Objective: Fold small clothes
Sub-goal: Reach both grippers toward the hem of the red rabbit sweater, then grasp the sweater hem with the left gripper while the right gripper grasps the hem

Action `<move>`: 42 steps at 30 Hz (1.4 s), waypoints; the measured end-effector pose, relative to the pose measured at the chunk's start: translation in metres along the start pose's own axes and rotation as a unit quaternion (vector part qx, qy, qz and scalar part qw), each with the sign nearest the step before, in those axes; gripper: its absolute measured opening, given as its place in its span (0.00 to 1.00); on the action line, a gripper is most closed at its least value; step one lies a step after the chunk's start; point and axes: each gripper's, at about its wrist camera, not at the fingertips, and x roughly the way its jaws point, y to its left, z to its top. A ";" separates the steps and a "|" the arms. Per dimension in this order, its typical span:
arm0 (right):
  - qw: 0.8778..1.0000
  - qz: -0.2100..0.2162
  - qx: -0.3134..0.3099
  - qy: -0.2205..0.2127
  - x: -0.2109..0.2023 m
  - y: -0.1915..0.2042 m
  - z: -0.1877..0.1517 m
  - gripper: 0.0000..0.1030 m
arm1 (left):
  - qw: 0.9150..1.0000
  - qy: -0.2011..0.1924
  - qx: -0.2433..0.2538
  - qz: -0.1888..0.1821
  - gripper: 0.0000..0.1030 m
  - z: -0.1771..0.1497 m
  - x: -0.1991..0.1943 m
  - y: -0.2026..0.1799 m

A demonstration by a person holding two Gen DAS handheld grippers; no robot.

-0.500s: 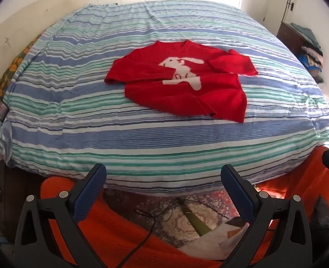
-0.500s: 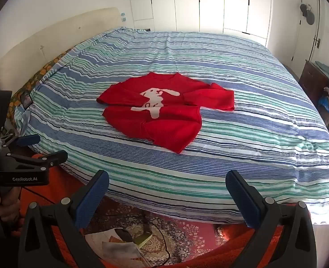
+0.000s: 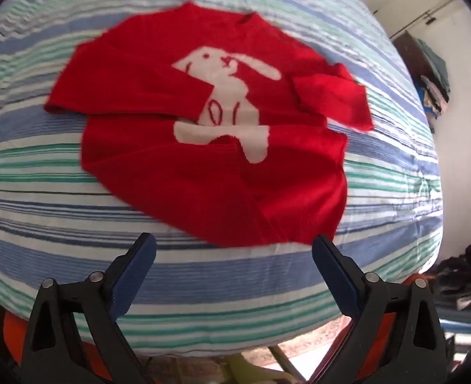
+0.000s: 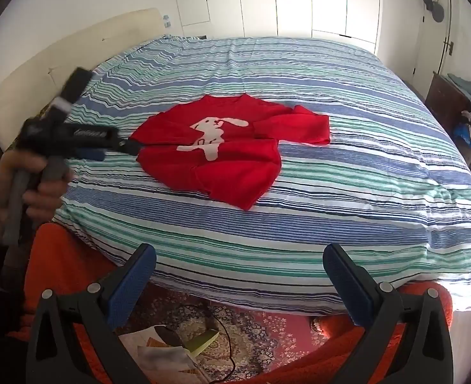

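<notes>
A red sweater (image 3: 203,147) with a white rabbit motif (image 3: 225,102) is lying flat on the striped bedspread (image 3: 43,217), both sleeves folded in across the chest. In the left wrist view it is filling the centre, its hem reaching toward 6 o'clock, just short of the left tongs (image 3: 233,256). Those tongs are standing wide, blue pads (image 3: 133,275) apart, holding nothing and hovering over the bed edge.

In the right wrist view the sweater (image 4: 229,156) is sitting mid-bed, well apart from the right tongs (image 4: 239,270), which are also gaping wide and empty at 6 o'clock. At 9 o'clock a hand (image 4: 27,185) is gripping the left tool, blurred, its tip pointing at the sweater's near sleeve. A cream headboard (image 4: 59,64) is running along 10 o'clock; white wardrobe doors (image 4: 299,0) are standing at 12. A patterned rug (image 4: 251,329) and papers (image 4: 158,352) are lying below the bed.
</notes>
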 end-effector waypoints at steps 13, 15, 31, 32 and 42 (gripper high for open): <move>1.000 -0.011 0.003 0.001 0.016 -0.019 -0.001 1.00 | 0.991 -0.011 -0.061 0.115 0.06 0.029 0.074 0.017; 1.000 -0.012 0.009 0.001 0.019 -0.025 0.001 1.00 | 0.994 -0.047 -0.052 0.078 0.06 0.000 0.044 0.031; 0.969 0.201 0.110 0.094 0.211 -0.073 0.013 0.76 | 0.981 -0.124 -0.144 -0.047 0.57 -0.144 0.015 0.153; 0.963 0.215 0.126 0.107 0.224 -0.073 0.012 0.74 | 0.980 -0.126 -0.148 -0.053 0.57 -0.143 0.016 0.155; 0.944 0.278 0.138 0.115 0.237 -0.066 0.022 0.05 | 0.987 -0.114 -0.094 -0.056 0.03 -0.138 0.000 0.145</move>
